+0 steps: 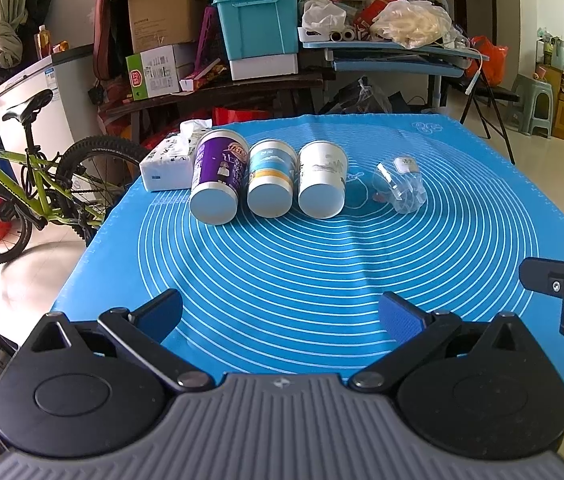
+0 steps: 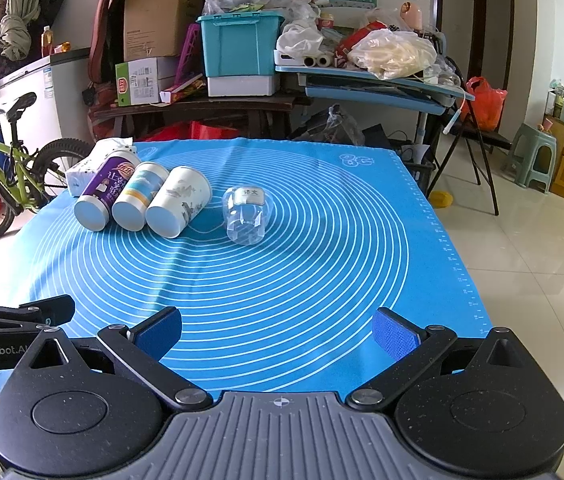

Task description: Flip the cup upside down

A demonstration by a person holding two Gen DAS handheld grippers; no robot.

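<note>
Three paper cups stand upside down in a row on the blue mat: a purple cup, a blue-and-white cup and a white cup. A clear plastic cup stands upside down to their right, apart from them. In the right wrist view they are the purple cup, the blue-and-white cup, the white cup and the clear cup. My left gripper is open and empty at the near edge. My right gripper is open and empty, also far from the cups.
A white tissue pack lies behind the purple cup at the mat's far left. A green bicycle stands left of the table. Cluttered shelves and a teal bin stand behind. Tiled floor lies beyond the right edge.
</note>
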